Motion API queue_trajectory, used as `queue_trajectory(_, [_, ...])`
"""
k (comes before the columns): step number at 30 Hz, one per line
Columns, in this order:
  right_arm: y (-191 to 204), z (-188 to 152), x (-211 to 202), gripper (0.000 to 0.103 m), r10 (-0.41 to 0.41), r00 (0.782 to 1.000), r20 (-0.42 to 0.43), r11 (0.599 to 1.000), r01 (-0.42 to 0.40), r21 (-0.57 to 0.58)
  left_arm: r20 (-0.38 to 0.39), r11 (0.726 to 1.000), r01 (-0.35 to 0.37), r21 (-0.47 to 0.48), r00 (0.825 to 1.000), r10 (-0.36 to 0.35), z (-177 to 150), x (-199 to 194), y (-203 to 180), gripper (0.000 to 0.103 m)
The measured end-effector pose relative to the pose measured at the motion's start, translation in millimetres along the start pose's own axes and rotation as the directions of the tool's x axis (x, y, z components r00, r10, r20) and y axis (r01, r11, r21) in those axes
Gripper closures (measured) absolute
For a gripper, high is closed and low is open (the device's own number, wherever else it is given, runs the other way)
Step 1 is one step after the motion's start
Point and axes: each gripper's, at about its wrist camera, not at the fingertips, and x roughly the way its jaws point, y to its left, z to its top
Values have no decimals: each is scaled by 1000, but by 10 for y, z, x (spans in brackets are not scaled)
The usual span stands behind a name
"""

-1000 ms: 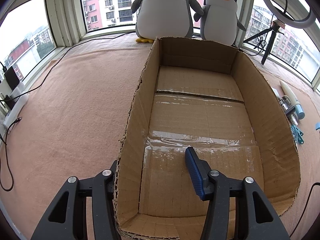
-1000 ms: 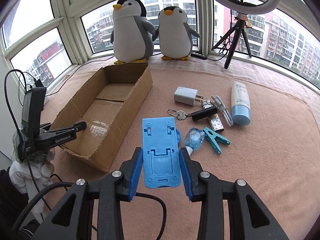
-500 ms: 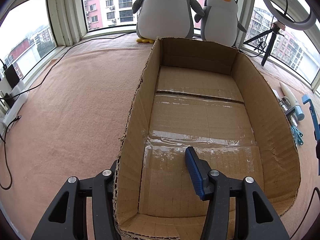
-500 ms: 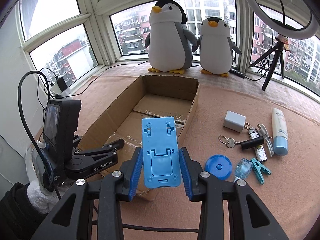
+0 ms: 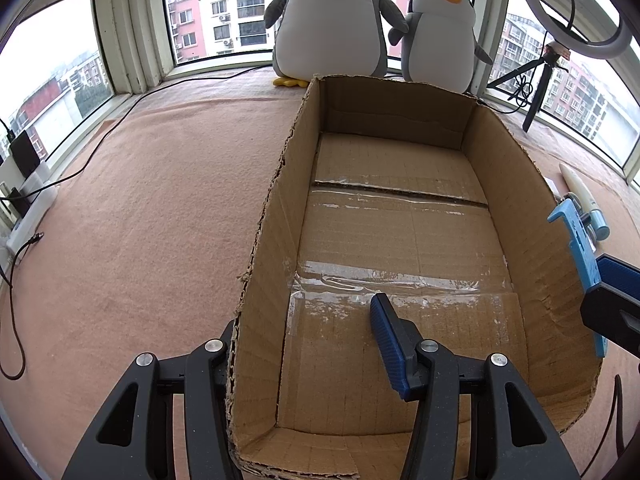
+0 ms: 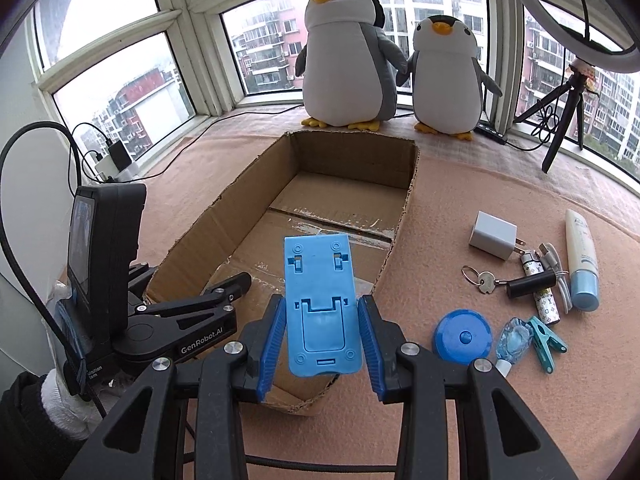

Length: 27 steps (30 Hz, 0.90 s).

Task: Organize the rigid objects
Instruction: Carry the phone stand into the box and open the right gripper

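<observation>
An open, empty cardboard box (image 5: pixel 400 236) lies on the pink carpet. My left gripper (image 5: pixel 304 316) is open and straddles the box's near left wall: the left finger is outside against the wall, the blue-padded right finger inside. From the right wrist view the left gripper (image 6: pixel 228 288) sits at that same corner of the box (image 6: pixel 344 196). My right gripper (image 6: pixel 322 312) is shut on a light blue phone stand (image 6: pixel 320 300), held flat above the box's near end. In the left wrist view the stand (image 5: pixel 580 248) and right gripper (image 5: pixel 612 292) show over the right wall.
Loose items lie right of the box: white charger (image 6: pixel 494 236), key (image 6: pixel 484 280), black tube (image 6: pixel 530 284), lotion tube (image 6: pixel 582 264), blue round case (image 6: pixel 464 336), teal clip (image 6: pixel 546 340). Two plush penguins (image 6: pixel 344 60) and a ring-light tripod (image 6: pixel 568 96) stand behind. Cables trail at left.
My right gripper has carried the blue stand left, from over the loose items to above the box's near end. The left gripper and the box have stayed put.
</observation>
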Motion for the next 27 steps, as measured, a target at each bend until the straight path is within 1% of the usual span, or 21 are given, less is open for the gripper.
queue_trajectory(4, [26,8,14,68,0,1000,3,1000,0,-6,1,1000,0,1,1000,0,0,1,3,48])
queue_trajectory(5, [36,9,14,63,-4,1000,3,1000,4,-9,1,1000,-1,1,1000,1,-3,1,1,48])
queue_trajectory(7, [51,10,1,57,-1,1000,10,1000,1,-10,1,1000,-1,2,1000,1,-2,2,-1,48])
queue_trajectory(13, [-2,-8,-34,57,11,1000,13,1000,-12,14,3,1000,-4,4,1000,4,-16,4,-4,48])
queue_trajectory(19, [-160,-37,-143,57,12,1000,25,997,-14,70,3,1000,-5,5,1000,5,-19,4,-3,48])
queue_trajectory(24, [-369,-98,-283,57,-9,999,45,990,3,144,3,1000,-5,4,1000,5,-19,4,-3,48])
queue_trajectory(27, [-529,-155,-378,57,-35,998,52,981,25,192,3,1000,-5,5,1000,5,-18,5,-3,48])
